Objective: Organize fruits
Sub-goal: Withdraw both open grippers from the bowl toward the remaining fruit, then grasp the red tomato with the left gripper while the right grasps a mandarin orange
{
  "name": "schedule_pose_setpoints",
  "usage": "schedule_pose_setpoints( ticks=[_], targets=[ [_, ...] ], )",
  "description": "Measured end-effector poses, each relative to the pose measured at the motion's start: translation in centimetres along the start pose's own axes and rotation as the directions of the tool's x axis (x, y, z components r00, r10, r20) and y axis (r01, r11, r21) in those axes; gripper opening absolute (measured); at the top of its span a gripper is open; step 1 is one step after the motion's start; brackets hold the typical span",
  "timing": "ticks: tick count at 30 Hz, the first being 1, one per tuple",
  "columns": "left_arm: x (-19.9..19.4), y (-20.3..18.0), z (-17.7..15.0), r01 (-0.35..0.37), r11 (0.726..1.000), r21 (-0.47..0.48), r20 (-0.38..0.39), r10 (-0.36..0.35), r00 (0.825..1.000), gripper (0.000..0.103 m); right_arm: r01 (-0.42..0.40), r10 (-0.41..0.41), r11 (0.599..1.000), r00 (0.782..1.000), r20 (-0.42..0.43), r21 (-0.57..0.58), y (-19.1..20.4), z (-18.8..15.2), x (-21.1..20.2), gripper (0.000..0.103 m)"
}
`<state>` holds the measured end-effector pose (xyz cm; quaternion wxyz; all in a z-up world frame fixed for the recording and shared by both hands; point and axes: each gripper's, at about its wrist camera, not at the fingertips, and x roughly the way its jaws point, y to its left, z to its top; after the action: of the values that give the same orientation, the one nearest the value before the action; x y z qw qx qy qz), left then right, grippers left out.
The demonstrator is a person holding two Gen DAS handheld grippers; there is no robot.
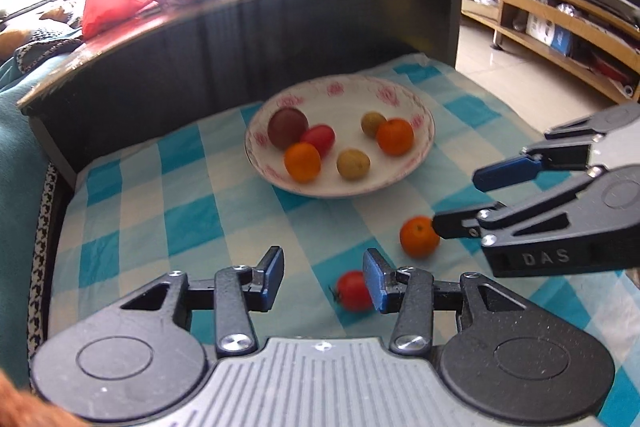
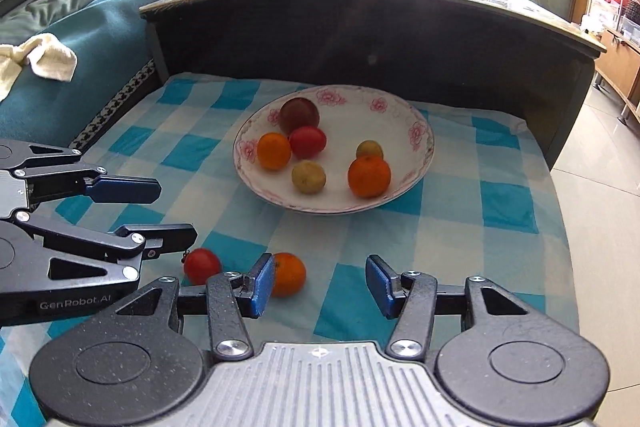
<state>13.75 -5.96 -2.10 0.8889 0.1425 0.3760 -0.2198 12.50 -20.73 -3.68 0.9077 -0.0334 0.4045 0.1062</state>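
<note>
Loose orange (image 1: pixel 419 236): small, round, matte peel; on the checked cloth (image 1: pixel 192 219) near its front edge, clear of the bowl, just beside the right claw's lower finger.
Loose tomato (image 1: pixel 352 290): small, glossy red, stem stub at one side; on the cloth beside the orange, partly behind the left claw's right pad.
Bowl (image 1: pixel 404 95): shallow white ceramic, pink flower print round the rim; mid-cloth toward the back edge.
Bowl contents: one dark reddish-brown round fruit (image 1: pixel 288 127), one red tomato (image 1: pixel 319 139), two oranges (image 1: pixel 302 161) (image 1: pixel 395 136), two dull yellow-green fruits (image 1: pixel 353 164) (image 1: pixel 373 123).
Cloth: blue-and-white check, soft, lightly creased, covering the worktop.
Left claw (image 1: pixel 325 277): black metal, blue pads; fingers apart, holding nothing.
Right claw (image 2: pixel 320 285): same build; fingers apart, holding nothing, orange beyond its left pad.
Behind: dark curved wooden panel (image 1: pixel 280 35) closing off the back edge.
Alongside: teal sofa cover (image 2: pixel 80 39) with a crumpled cream rag (image 2: pixel 36 61).
</note>
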Motion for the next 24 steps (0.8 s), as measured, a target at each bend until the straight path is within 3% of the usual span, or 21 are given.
schedule_pose_setpoints(
  ticks=[11, 16, 19, 24],
  targets=[
    [1.3, -0.1, -1.4, 0.057, 0.998, 0.031, -0.047, -0.056, 0.997, 0.053, -0.042, 0.041, 0.999, 0.998, -0.049, -0.013, 1.3, 0.4, 3.0, 0.045],
    [2.1, -0.4, -1.5, 0.075, 0.996, 0.038, -0.058, -0.073, 0.996, 0.053, -0.077, 0.075, 0.997, 0.994, -0.077, -0.022, 1.5, 0.6, 3.7, 0.036],
    [2.7, -0.7, -1.5, 0.083, 0.996, 0.043, -0.062, -0.08, 0.995, 0.053, -0.07, 0.068, 0.997, 0.993, -0.093, -0.02, 1.5, 0.5, 4.0, 0.025],
    [3.5, -0.8, -1.3, 0.096, 0.995, 0.021, -0.068, -0.094, 0.993, 0.048, -0.074, 0.076, 0.997, 0.992, -0.103, 0.022, 0.6, 0.7, 3.9, 0.024]
  ],
)
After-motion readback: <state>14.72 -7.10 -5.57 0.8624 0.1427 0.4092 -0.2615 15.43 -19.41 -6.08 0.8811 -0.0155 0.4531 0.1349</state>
